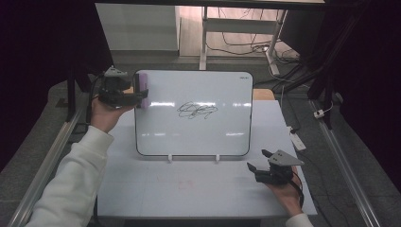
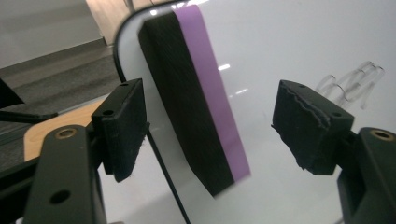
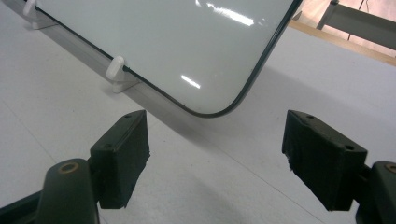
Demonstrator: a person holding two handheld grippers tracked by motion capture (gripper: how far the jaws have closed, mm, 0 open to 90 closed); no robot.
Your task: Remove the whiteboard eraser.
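Observation:
A whiteboard (image 1: 194, 135) stands upright on the white table (image 1: 142, 194), with a black scribble (image 1: 197, 110) near its middle. A purple eraser (image 1: 143, 81) with a black felt face clings to the board's upper left edge. My left gripper (image 1: 138, 93) reaches in from the left. In the left gripper view the eraser (image 2: 196, 107) lies between the jaws of this gripper (image 2: 217, 126), with a gap on each side. My right gripper (image 1: 257, 159) rests low by the board's lower right corner. Its jaws (image 3: 219, 149) stand open over bare table.
Two white feet (image 1: 170, 158) hold the board's lower edge (image 3: 116, 72). Faint red marks (image 1: 182, 182) stain the table in front. Metal rails (image 1: 345, 170) run along both sides. A wooden edge (image 1: 263, 93) and floor cables (image 1: 246, 47) lie behind the board.

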